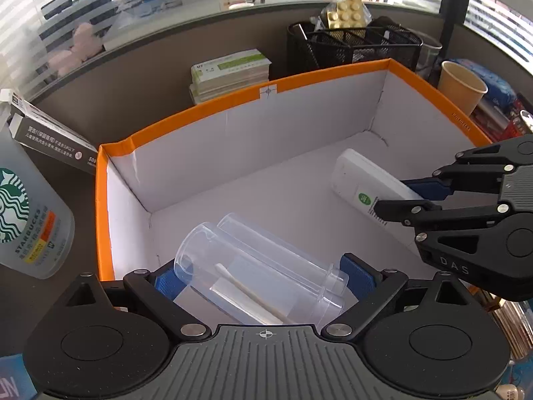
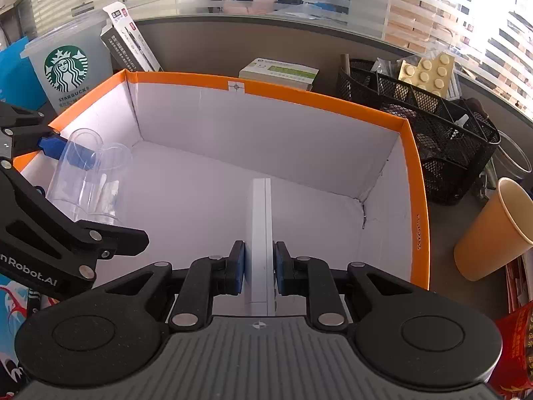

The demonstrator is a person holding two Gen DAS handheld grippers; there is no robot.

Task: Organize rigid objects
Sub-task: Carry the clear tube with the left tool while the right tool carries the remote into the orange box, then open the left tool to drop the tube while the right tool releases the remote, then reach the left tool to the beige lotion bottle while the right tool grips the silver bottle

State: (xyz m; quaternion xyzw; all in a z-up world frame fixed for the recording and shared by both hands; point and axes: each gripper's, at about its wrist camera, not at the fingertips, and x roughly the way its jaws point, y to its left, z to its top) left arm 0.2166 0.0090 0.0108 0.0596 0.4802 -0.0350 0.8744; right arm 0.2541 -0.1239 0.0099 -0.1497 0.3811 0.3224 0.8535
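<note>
An orange-rimmed cardboard box (image 1: 206,108) (image 2: 299,95) with a white inside lies open below both grippers. My left gripper (image 1: 263,273) (image 2: 100,193) is shut on a clear double-tube plastic container (image 1: 240,260) (image 2: 86,173). It holds the container tilted over the box's near left corner, and a thin stick lies inside one tube. My right gripper (image 2: 259,266) (image 1: 393,196) is shut on a flat white device (image 2: 259,206) (image 1: 353,180) with a green round sticker. The device reaches down into the right half of the box, its far end close to the floor.
A frosted Starbucks cup (image 1: 23,213) (image 2: 66,70) and a dark carton (image 1: 50,136) stand left of the box. Behind it are stacked green-white packs (image 1: 230,73) and a black mesh organizer (image 1: 353,46) (image 2: 433,126). A tan paper cup (image 1: 461,85) (image 2: 493,230) stands to the right.
</note>
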